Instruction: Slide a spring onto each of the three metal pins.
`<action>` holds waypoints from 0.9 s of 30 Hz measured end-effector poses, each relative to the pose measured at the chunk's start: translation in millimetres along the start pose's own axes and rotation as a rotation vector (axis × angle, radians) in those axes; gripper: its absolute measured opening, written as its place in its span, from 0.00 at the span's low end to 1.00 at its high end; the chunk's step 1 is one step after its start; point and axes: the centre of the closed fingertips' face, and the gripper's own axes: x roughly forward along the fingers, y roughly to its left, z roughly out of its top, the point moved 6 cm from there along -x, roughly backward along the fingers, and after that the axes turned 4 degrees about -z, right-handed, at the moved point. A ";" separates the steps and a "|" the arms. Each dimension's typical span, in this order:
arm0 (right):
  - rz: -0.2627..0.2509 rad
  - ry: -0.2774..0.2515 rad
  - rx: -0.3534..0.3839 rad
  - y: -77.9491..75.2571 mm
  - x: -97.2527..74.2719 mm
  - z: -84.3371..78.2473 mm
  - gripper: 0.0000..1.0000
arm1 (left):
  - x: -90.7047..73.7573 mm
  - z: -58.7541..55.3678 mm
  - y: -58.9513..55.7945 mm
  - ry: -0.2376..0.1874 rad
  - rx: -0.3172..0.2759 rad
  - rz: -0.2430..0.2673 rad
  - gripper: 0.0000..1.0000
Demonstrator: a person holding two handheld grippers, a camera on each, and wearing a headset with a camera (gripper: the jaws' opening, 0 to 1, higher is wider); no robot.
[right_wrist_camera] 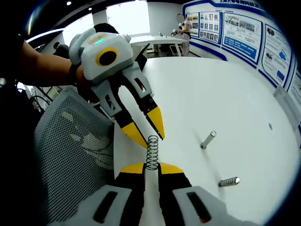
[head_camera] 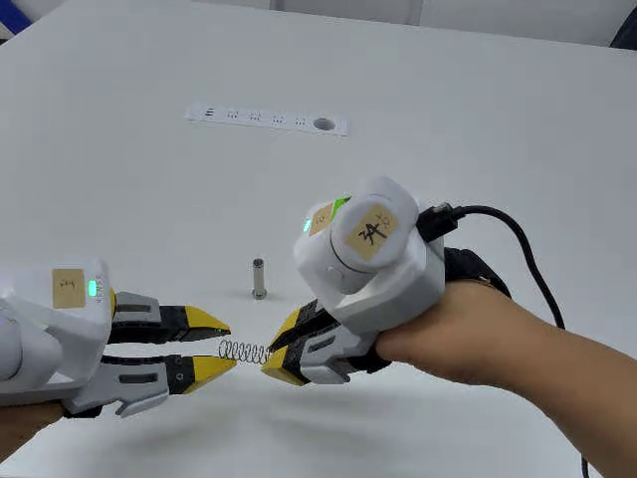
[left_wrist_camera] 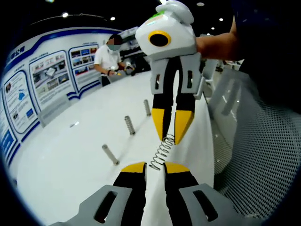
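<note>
Spring (head_camera: 244, 351), thin silvery coil, pinched by right gripper (head_camera: 271, 358); left gripper (head_camera: 229, 347) jaws narrowly parted.

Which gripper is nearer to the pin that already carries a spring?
Right. That pin lies close beside the right gripper; the left gripper sits farther back, at the other end of the held spring.

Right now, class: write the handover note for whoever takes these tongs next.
Right tongs: shut on one end of the spring, it seems. Left tongs: open around the other end, above the white table.
Pins, in the left gripper view: nearest pin bare; middle pin already sprung; far pin too small to tell.
To do: thread the held spring onto the bare pin, then check the far pin.
</note>
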 end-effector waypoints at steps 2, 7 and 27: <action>0.005 0.001 0.004 0.2 -1.7 0.6 0.11 | 1.2 -0.2 -1.8 0.004 0.012 -0.009 0.13; 0.012 -0.001 0.015 1.5 -7.2 3.1 0.11 | 2.7 0.5 -3.6 0.015 0.028 -0.019 0.13; -0.030 -0.182 0.006 3.7 -21.7 35.3 0.11 | 5.8 11.1 -9.0 -0.037 -0.035 -0.042 0.11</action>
